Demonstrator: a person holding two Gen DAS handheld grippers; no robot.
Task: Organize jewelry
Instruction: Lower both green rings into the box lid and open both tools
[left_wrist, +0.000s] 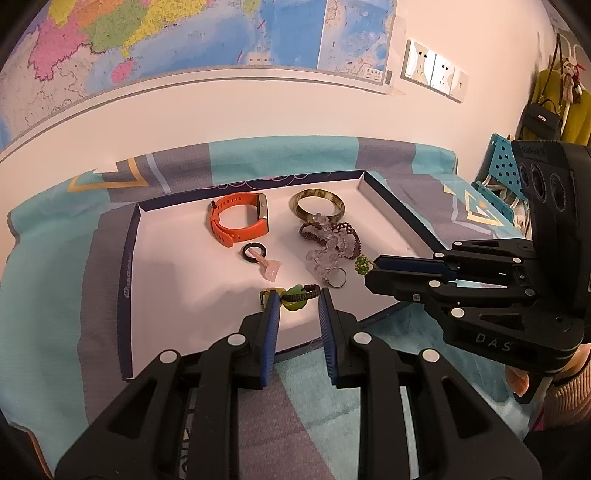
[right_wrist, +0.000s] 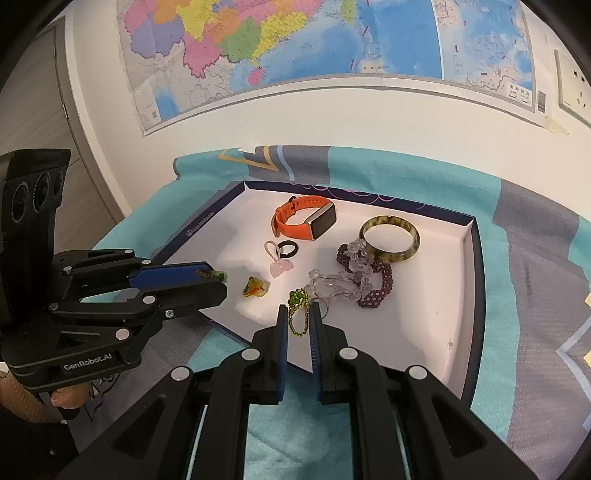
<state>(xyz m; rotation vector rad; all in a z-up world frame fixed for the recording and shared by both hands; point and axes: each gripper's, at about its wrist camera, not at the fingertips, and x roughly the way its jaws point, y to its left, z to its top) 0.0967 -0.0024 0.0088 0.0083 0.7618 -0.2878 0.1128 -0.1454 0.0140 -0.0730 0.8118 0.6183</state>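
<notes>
The left hand-held gripper (left_wrist: 298, 301) pinches a dark cord bracelet (left_wrist: 301, 291) at the tray's (right_wrist: 469, 258) near edge; the right hand-held gripper (right_wrist: 298, 314) clamps a green bead chain (right_wrist: 298, 317) near the orange watch (right_wrist: 303, 221).

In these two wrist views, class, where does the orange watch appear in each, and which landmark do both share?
Left wrist view: orange watch lies upper centre-left in the white tray.
Right wrist view: orange watch sits centre, near the tray's far edge.
Shared landmark: the amber bangle.
</notes>
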